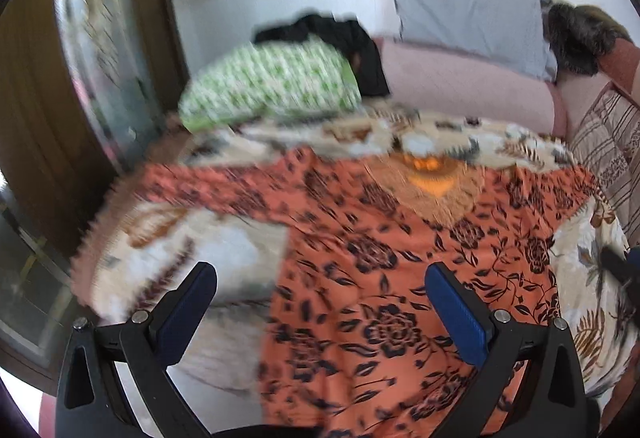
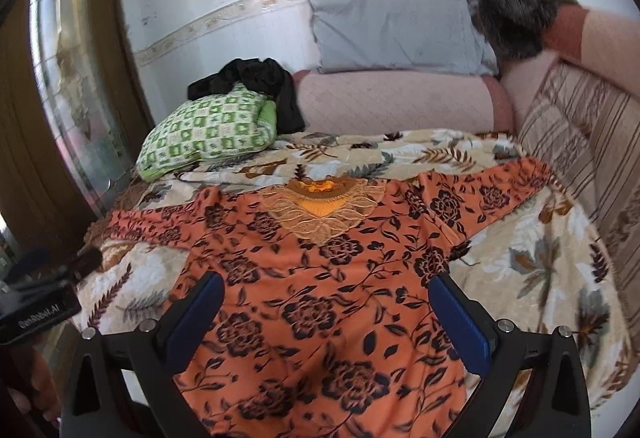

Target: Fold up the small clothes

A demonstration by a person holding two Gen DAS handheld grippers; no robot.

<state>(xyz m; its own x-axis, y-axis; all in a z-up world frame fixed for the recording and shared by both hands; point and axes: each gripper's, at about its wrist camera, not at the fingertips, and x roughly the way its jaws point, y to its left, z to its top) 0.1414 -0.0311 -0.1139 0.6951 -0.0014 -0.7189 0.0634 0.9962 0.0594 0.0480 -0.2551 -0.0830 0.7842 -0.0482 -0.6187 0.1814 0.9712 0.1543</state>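
An orange dress with black flowers [image 1: 384, 278] [image 2: 320, 298] lies spread flat on the floral blanket [image 1: 160, 238] [image 2: 540, 278], neckline with tan embroidery [image 2: 320, 210] at the far end, sleeves out to both sides. My left gripper [image 1: 320, 310] hovers open above the dress's lower left part, nothing between its blue pads. My right gripper [image 2: 326, 314] is open too, over the lower middle of the dress, holding nothing. The left gripper's body [image 2: 40, 314] shows at the left edge of the right wrist view.
A green checked pillow [image 2: 208, 130] with a black garment [image 2: 256, 78] on it lies at the far left of the bed. A grey cushion [image 2: 392, 26] and pink bolster [image 2: 400, 102] line the wall. A striped cushion [image 2: 580, 130] runs along the right. A wooden door [image 2: 24, 110] stands left.
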